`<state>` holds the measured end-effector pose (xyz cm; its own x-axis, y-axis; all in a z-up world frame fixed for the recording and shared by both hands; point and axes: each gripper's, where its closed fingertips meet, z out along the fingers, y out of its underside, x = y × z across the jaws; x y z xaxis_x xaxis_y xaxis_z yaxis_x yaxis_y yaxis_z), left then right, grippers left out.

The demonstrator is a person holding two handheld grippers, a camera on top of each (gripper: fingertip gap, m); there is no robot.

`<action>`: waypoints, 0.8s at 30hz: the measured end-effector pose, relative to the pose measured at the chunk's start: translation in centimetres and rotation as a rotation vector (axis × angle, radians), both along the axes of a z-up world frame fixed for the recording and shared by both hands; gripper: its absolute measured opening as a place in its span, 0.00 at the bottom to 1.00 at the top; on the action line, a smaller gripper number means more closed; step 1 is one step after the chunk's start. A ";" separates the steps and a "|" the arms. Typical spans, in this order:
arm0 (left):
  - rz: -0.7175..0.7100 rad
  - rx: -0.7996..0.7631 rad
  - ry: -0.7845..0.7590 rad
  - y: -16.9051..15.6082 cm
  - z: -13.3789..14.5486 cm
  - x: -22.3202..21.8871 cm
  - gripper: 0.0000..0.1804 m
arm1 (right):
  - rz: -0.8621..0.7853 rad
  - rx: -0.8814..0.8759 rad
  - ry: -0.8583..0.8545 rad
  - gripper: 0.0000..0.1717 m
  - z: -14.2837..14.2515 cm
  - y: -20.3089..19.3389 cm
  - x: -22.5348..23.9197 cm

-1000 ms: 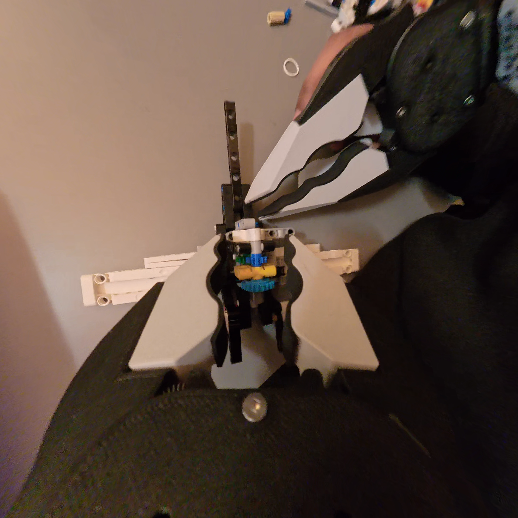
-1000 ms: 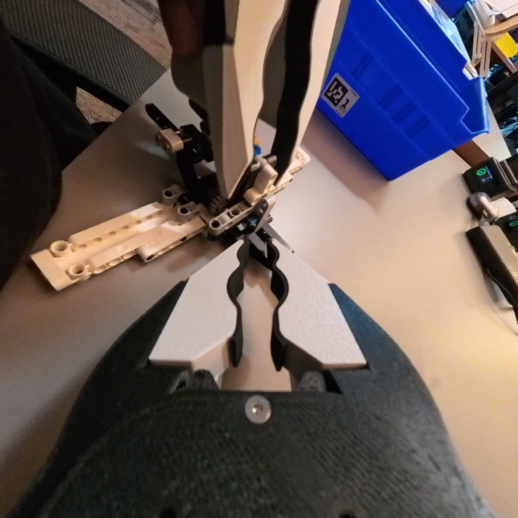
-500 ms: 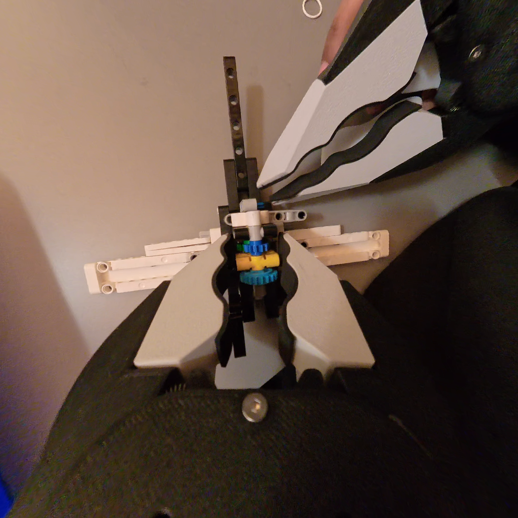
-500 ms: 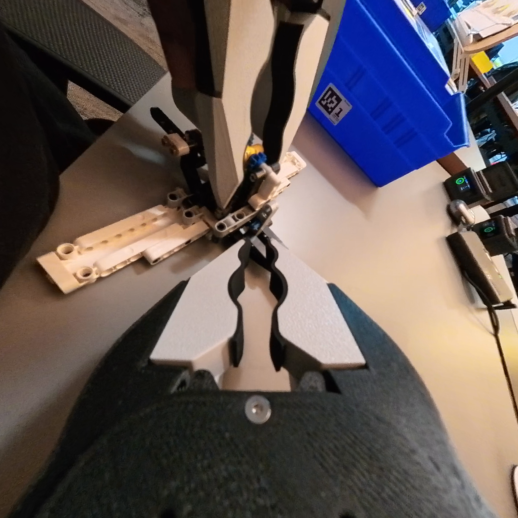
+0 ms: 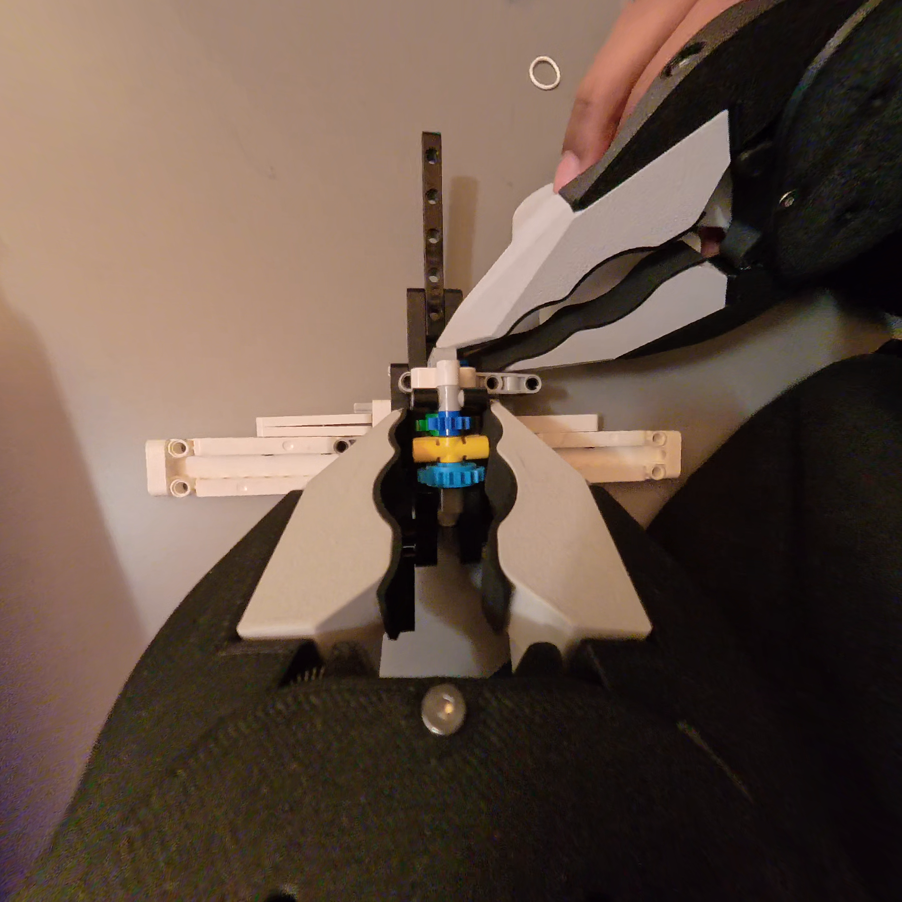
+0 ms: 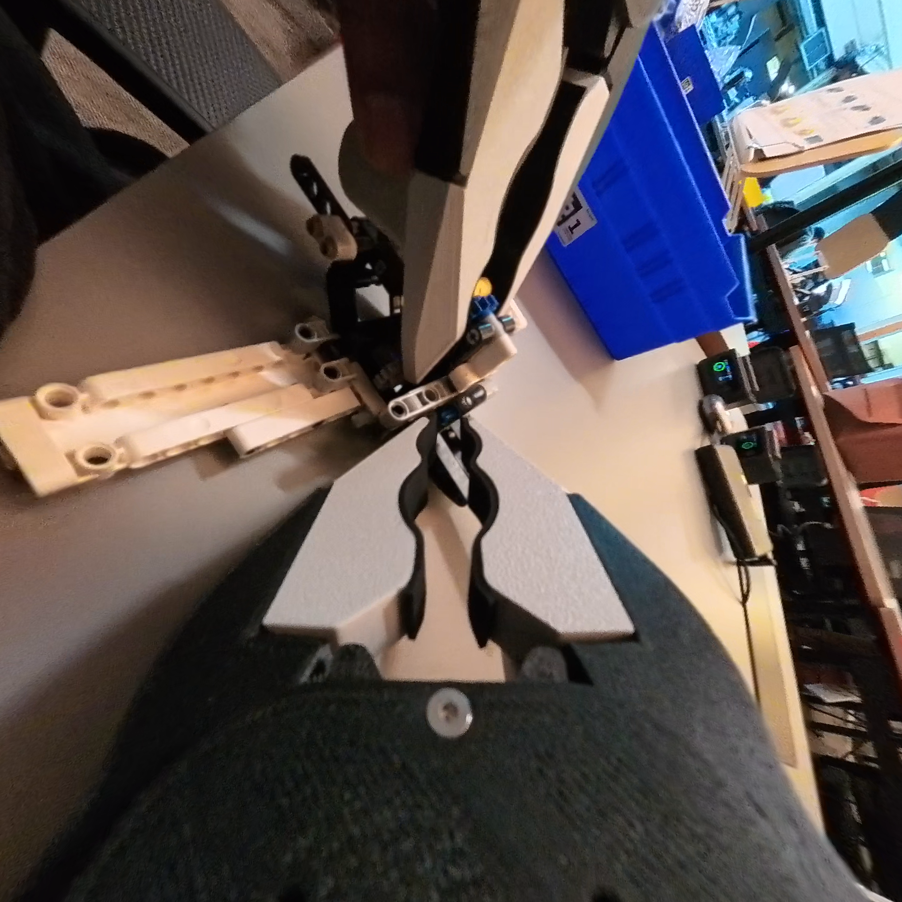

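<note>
Since a second ago, the left claw (image 5: 449, 439) has narrowed around the middle of the toy brick model (image 5: 441, 385), and the right claw (image 6: 446, 424) has drawn its tips closer together at the model's far top edge. Left claw: clenched on the model's black frame, its pads (image 5: 390, 468) against both sides. Between those pads runs a grey axle carrying a small blue gear (image 5: 446, 422), a yellow connector (image 5: 449, 449) below it and a larger lighter blue gear (image 5: 449, 474) nearest the claw's palm, with a bit of green beside the top gear. Beyond the tips sits a white cross piece and a grey link with holes (image 5: 507, 382); a black beam with holes (image 5: 432, 219) stands straight out past that. Long white beams (image 5: 234, 459) stretch off to both sides of the left claw, lying on the grey table (image 5: 195, 195). Right claw: nearly closed, pinching a thin black piece (image 6: 451, 468) by a small blue pin just under the grey link. A white ring (image 5: 544, 72) lies well beyond, and a blue bin (image 6: 649, 234) stands off to the right claw's right.
</note>
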<state>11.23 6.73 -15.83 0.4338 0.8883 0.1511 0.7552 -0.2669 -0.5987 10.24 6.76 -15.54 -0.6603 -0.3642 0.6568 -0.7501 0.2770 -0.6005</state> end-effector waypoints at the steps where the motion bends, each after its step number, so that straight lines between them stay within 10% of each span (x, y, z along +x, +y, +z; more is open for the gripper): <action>1: 0.000 0.001 0.002 0.0 0.0 0.0 0.16 | -0.007 -0.003 0.012 0.04 0.0 -0.1 0.0; 24: -0.012 0.171 0.026 -0.5 2.6 -1.6 0.15 | 0.021 -0.205 0.414 0.05 3.2 0.1 -1.4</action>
<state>9.66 6.26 -13.22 0.4501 0.8453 0.2879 0.7360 -0.1686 -0.6557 8.84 6.87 -12.33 -0.3210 -0.2101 0.9235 -0.9425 0.1663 -0.2898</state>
